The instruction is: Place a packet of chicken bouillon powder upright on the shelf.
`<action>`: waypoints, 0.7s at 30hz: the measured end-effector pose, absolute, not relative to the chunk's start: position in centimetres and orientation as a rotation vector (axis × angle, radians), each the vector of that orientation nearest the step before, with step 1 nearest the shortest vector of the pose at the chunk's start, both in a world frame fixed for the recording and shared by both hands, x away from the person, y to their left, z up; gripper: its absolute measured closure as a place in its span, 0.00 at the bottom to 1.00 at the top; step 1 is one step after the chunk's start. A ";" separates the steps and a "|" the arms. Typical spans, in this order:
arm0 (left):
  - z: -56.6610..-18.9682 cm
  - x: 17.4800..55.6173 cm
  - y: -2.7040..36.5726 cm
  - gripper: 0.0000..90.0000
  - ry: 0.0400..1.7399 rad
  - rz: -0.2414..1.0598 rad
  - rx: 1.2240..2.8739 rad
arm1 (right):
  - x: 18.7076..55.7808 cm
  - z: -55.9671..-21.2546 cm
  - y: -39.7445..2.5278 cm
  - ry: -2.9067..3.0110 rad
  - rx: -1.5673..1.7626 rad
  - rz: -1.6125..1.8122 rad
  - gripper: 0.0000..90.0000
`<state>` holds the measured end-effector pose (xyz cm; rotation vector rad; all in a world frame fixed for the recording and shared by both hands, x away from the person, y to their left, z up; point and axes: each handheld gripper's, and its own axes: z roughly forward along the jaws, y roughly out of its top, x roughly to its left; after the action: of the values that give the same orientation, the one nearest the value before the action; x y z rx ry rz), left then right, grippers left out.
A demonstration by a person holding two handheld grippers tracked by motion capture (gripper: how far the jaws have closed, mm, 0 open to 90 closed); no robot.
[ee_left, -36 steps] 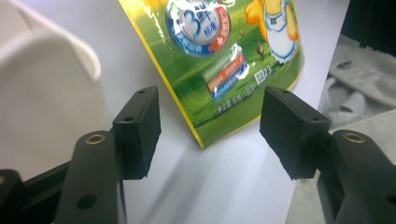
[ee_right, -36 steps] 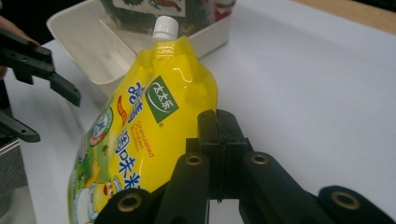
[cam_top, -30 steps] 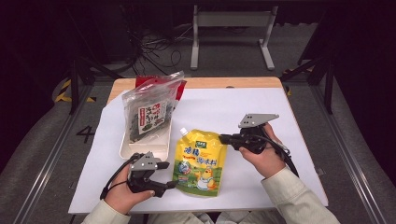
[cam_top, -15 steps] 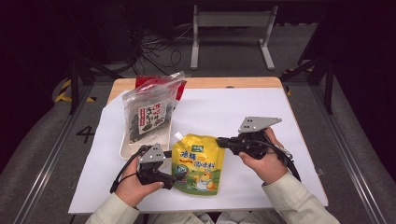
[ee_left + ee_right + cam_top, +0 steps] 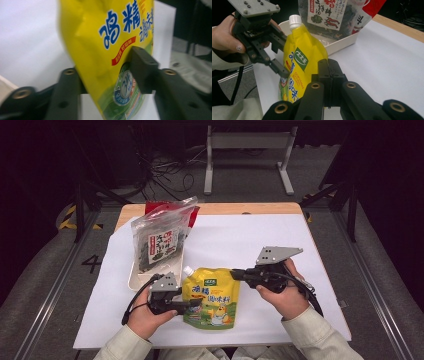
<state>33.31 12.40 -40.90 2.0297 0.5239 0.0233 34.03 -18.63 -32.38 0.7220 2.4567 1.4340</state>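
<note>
i'm gripping yellow spout pouch [image 5: 211, 296] with left gripper [image 5: 192, 304], jaws pinching its lower left edge; pouch lying on white table cover [image 5: 260, 240] just beside white tray [image 5: 134, 281]; right gripper [image 5: 235, 273] hovering at its upper right corner, jaws together, holding nothing; i'm judging pouch soft, sloshy, slick film; sealed edges or capped spout [image 5: 295, 21] looking best holds.

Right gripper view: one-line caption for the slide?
Left gripper grips a yellow spout pouch on the white table, near a tray holding a seaweed bag; right gripper's fingers closed in foreground.
</note>
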 end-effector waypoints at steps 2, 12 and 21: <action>-40.7 33.2 12.5 0.83 0.518 0.000 2.021 | 34.0 -32.4 -18.7 2.458 0.720 1.433 0.99; -39.5 32.3 12.7 0.94 0.445 0.000 1.991 | 33.6 -32.1 -19.5 2.459 0.715 1.453 0.83; -37.8 31.4 13.2 0.96 0.411 0.123 1.987 | 32.7 -32.6 -20.8 2.467 0.732 1.461 0.75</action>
<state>31.36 13.20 -37.75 1.9873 0.4106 0.1225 32.69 -20.79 -32.60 0.7319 2.4671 1.4608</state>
